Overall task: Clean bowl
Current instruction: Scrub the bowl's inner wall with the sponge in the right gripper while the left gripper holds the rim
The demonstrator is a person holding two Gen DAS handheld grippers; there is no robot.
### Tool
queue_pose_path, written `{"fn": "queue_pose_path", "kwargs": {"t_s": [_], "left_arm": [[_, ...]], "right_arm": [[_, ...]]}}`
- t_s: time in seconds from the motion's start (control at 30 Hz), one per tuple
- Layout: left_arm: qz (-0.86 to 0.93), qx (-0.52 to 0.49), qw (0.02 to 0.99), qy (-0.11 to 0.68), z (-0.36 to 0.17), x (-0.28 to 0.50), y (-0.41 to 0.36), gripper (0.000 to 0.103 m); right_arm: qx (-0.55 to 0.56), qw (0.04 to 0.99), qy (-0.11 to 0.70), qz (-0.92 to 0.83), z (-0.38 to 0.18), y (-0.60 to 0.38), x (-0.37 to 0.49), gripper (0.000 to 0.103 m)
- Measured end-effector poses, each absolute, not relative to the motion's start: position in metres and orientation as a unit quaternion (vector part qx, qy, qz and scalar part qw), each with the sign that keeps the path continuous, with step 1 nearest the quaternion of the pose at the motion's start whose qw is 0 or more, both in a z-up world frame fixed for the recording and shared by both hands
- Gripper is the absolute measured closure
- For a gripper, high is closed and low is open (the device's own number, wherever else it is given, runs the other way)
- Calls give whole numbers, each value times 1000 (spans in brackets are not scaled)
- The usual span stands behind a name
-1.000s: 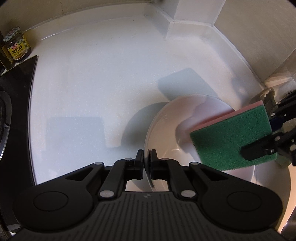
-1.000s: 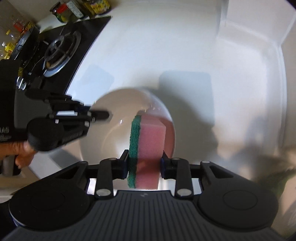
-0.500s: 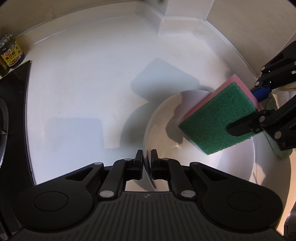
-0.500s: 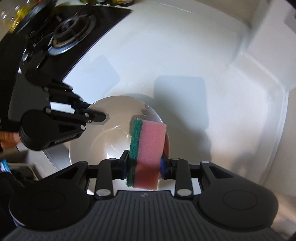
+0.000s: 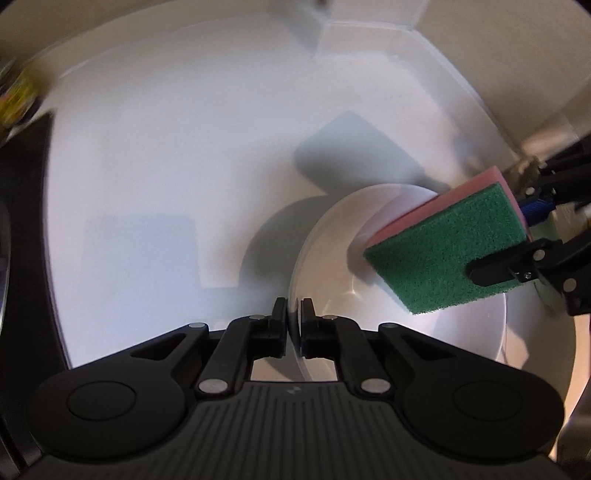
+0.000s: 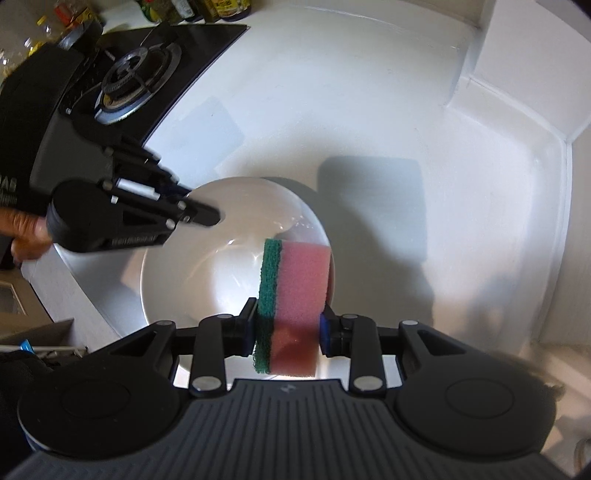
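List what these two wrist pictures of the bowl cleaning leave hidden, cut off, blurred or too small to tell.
- Round white ceramic bowl: in the right wrist view the pink-and-green rectangular sponge hides where sponge meets bowl; its near rim sits behind the right tool.
- Yellow-labelled jar: left wrist view, motion-blurred, label unreadable.
- Bottles behind the black gas hob: right wrist view, cut by the top edge.

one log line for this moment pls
left gripper: clamps bowl rim | right gripper: holds sponge in bowl | phase: scrubbing
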State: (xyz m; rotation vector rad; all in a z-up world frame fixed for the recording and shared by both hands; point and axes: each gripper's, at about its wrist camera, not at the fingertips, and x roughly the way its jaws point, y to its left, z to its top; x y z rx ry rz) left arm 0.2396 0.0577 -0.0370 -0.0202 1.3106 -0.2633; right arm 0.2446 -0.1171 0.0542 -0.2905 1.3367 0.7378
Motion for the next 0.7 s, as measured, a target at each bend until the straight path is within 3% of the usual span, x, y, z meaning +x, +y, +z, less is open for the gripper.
{"fn": "queue_pose_path", "kwargs": {"t_s": [0.17, 0.7], "left_arm": [[-71, -63, 798, 595, -39, 221, 60, 99], [-230, 96, 778, 576, -42, 267, 44, 99]], "right_arm": [[-132, 714, 600, 334, 53, -118, 241, 76], [-98, 723, 604, 320, 51, -138, 241, 77]]}}
